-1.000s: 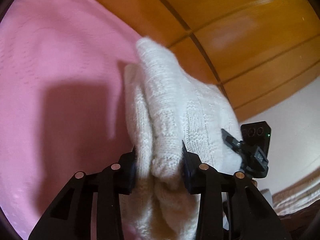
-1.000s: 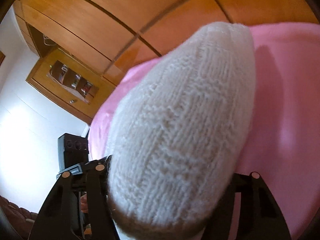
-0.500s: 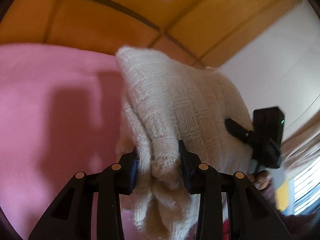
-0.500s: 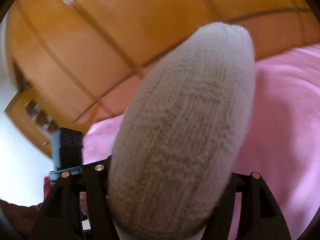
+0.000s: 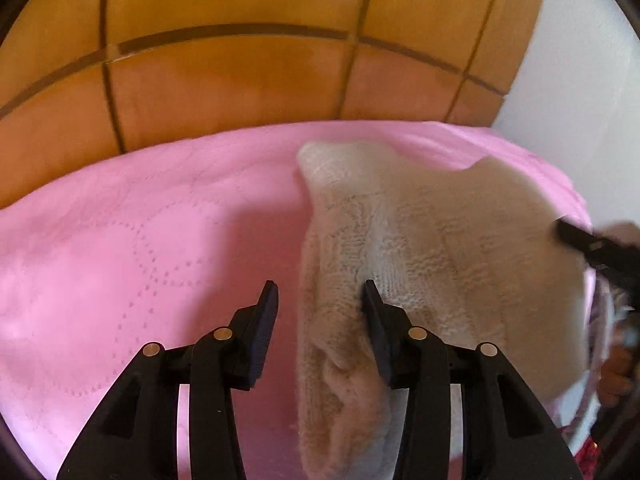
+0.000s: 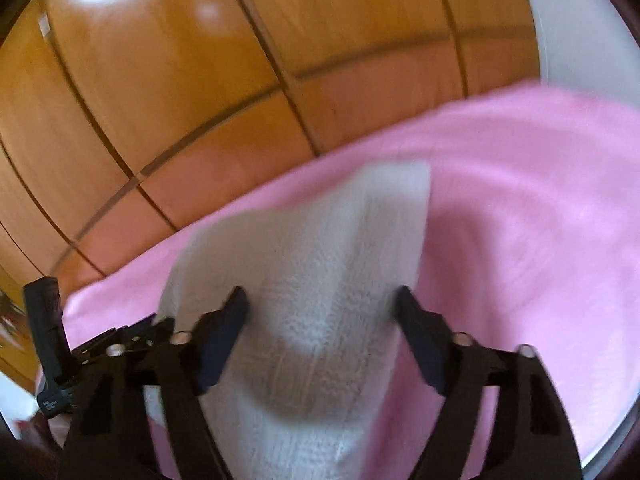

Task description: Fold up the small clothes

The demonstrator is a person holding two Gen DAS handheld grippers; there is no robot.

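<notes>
A cream knitted garment (image 5: 432, 240) lies on the pink quilted bedspread (image 5: 132, 248). My left gripper (image 5: 320, 300) is open; the garment's left edge runs between its fingers, against the right finger (image 5: 374, 312). In the right wrist view the same garment (image 6: 316, 280) is blurred and lies between the open fingers of my right gripper (image 6: 320, 300). The right gripper's tip (image 5: 580, 240) also shows at the garment's right edge in the left wrist view. The left gripper's body (image 6: 48, 332) shows at the left of the right wrist view.
A wooden panelled wardrobe (image 5: 240, 60) stands behind the bed, also seen in the right wrist view (image 6: 200, 80). A white wall (image 5: 580, 80) is at the right. The bedspread (image 6: 520, 208) extends to the right of the garment.
Both grippers have opened and let go of the garment, which has dropped from hanging in the air to lying on the bedspread. Both cameras have tilted down toward the bed.
</notes>
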